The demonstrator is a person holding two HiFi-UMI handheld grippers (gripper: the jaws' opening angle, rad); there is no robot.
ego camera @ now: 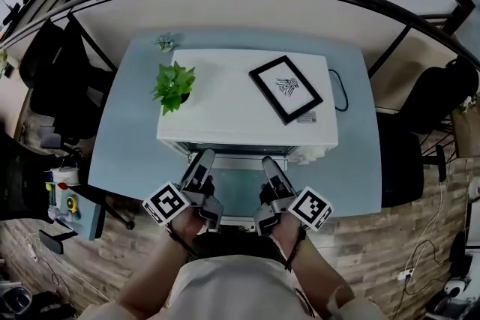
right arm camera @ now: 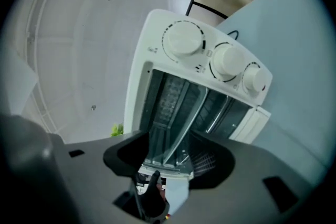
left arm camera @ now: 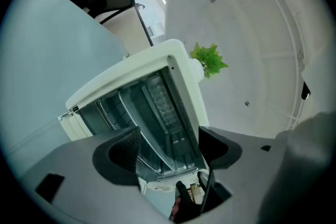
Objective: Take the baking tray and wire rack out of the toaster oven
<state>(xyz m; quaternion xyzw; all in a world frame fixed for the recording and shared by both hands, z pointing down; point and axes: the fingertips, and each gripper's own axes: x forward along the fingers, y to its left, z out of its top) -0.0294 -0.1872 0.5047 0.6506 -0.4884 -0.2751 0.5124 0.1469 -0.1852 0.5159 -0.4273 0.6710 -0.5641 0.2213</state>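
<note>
Right now both pairs of tongs sit side by side before the open front of the white box-shaped toaster oven [ego camera: 225, 105], which stands on the pale blue tabletop [ego camera: 124, 154]. The oven's glass door [ego camera: 241, 189] is folded down toward the person, and both tongs hang just above it, apart from each other.

The left tongs [ego camera: 202, 157] are spread wide. In the left gripper view the left tongs [left arm camera: 169, 140] have nothing pressed between the dark ribbed pads [left arm camera: 128, 147], and only the oven cavity shows in the gap. The right tongs [ego camera: 268, 163] stand at a narrower gap. In the right gripper view the right tongs [right arm camera: 170, 153] are also bare, and nothing touches their pads.

Inside the toaster oven [left arm camera: 184, 68] a pale metal shelf edge [left arm camera: 142, 128] crosses the middle of the cavity. The same edge [right arm camera: 184, 123] shows from the right gripper view. Whether it is the baking tray or the wire rack I cannot tell, but it sits within the oven. Three round white knobs [right arm camera: 223, 60] line the toaster oven's [right arm camera: 155, 34] control panel.

On the oven's flat top stand a small green leafy potted plant [ego camera: 173, 85] and a black-framed picture [ego camera: 286, 88] lying flat. A thin black cable [ego camera: 341, 90] loops on the tabletop beside the oven.
</note>
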